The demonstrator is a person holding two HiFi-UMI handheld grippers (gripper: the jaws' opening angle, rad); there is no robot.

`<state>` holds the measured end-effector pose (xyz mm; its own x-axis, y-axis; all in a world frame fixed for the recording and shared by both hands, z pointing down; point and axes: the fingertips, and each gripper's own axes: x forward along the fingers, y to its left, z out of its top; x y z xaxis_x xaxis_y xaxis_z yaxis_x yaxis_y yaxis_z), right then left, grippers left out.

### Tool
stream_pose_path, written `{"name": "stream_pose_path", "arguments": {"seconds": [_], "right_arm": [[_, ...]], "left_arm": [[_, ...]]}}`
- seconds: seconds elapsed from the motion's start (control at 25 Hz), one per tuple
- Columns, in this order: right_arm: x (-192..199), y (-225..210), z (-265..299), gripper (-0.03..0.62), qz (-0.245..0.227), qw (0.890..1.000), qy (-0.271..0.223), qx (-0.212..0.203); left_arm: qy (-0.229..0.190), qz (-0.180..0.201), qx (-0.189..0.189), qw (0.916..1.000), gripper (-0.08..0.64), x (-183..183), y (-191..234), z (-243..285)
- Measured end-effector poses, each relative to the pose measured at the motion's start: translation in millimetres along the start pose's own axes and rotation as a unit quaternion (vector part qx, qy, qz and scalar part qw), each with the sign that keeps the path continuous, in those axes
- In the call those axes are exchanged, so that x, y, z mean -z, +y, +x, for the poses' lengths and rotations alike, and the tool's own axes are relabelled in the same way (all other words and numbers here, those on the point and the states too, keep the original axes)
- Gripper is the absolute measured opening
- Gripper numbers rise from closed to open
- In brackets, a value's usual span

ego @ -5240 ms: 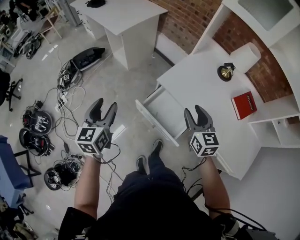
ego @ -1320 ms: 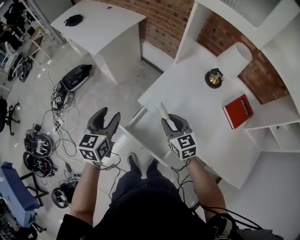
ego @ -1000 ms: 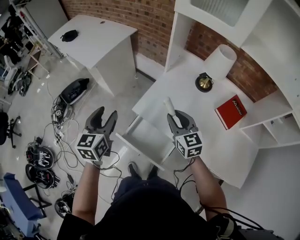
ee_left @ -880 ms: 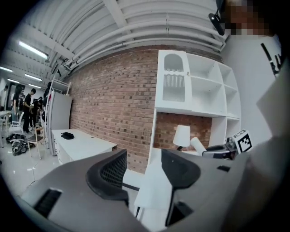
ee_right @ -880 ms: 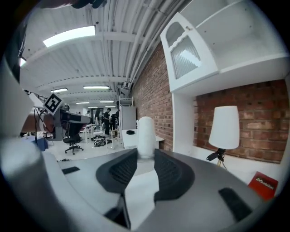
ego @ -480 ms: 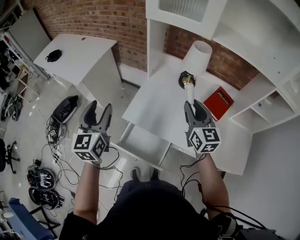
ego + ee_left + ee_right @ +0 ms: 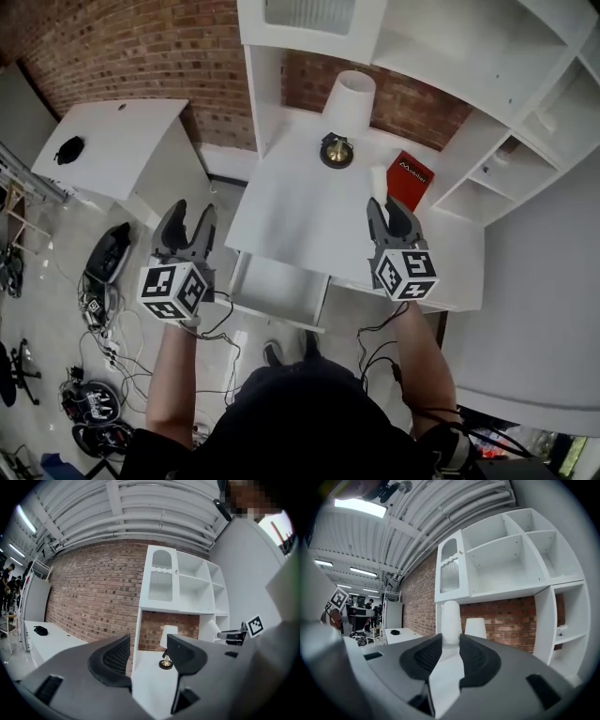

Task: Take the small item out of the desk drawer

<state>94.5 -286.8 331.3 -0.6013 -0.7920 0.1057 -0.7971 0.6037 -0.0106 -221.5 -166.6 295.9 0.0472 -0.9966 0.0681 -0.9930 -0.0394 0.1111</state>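
My right gripper (image 7: pixel 391 208) is shut on a small white cylindrical item (image 7: pixel 380 180), which sticks out past the fingertips above the white desk (image 7: pixel 300 211), close to the red book (image 7: pixel 410 178). In the right gripper view the item (image 7: pixel 451 616) stands between the two dark pads, held by my right gripper (image 7: pixel 451 640). The desk drawer (image 7: pixel 277 286) is pulled out below the desk's front edge and looks bare inside. My left gripper (image 7: pixel 184 217) hangs open and holds nothing, left of the drawer over the floor. In the left gripper view, my left gripper (image 7: pixel 149 651) has its jaws apart.
A lamp with a white shade (image 7: pixel 349 98) and a brass base (image 7: pixel 337 150) stands at the back of the desk. White shelves (image 7: pixel 487 56) rise behind and to the right. A white side table (image 7: pixel 103 145) stands left. Cables and gear (image 7: pixel 94 309) lie on the floor.
Both grippers have risen. The right one has carried the white item from above the drawer to over the desk, near the red book. The drawer stays pulled out.
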Motion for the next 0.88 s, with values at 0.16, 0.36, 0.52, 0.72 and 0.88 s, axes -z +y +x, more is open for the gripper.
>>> {"name": "stream_pose_path", "arguments": {"seconds": [0.16, 0.36, 0.52, 0.72, 0.88], "right_arm": [[5, -12, -23, 0.114, 0.002, 0.999, 0.006, 0.040], [29, -29, -47, 0.114, 0.024, 0.994, 0.036, 0.096], [60, -53, -63, 0.114, 0.054, 0.988, 0.057, 0.133], [97, -79, -68, 0.114, 0.066, 0.982, 0.088, 0.151], [143, -93, -66, 0.114, 0.067, 0.979, 0.130, 0.143]], "left_arm": [[0.005, -0.006, 0.031, 0.9995, 0.229, 6, -10, 7], [0.023, -0.018, 0.068, 0.9972, 0.229, 23, -18, 16], [0.050, -0.024, 0.083, 0.9950, 0.229, 50, -28, 31], [0.080, -0.026, 0.094, 0.9919, 0.229, 76, -46, 54], [0.113, -0.023, 0.096, 0.9887, 0.230, 105, -69, 71]]}}
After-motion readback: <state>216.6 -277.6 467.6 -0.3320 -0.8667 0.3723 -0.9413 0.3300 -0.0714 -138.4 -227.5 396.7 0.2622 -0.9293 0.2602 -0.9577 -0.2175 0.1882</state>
